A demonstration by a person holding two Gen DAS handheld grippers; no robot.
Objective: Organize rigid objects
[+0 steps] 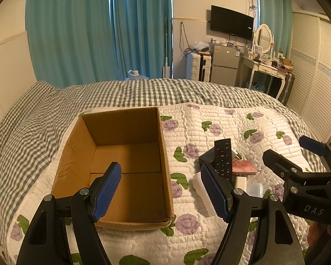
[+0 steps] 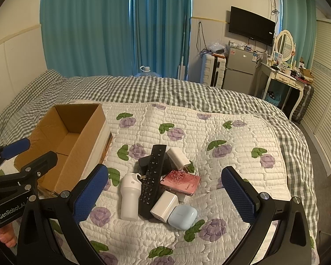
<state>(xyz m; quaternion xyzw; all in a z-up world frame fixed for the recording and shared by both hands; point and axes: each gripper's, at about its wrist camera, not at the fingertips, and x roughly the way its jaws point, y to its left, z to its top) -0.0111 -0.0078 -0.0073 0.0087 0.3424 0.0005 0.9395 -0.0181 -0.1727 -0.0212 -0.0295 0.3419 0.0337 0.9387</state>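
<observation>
- The remote (image 2: 152,177) covers part of a dark box (image 2: 143,161) under it.
- Both the left gripper (image 1: 161,191) and right gripper (image 2: 163,195) hang wide apart, holding nothing.
- A cardboard box (image 1: 165,165) sits on the flowery quilt (image 2: 231,137).

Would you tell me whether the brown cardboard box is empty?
Empty: the brown cardboard box shows only its bare floor in the left wrist view.

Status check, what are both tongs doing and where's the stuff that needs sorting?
Left tongs open, over the empty cardboard box. Right tongs open, empty, above the pile: remote, white bottle, blue earbud case. Nothing boxed yet, nothing blocking.
</observation>
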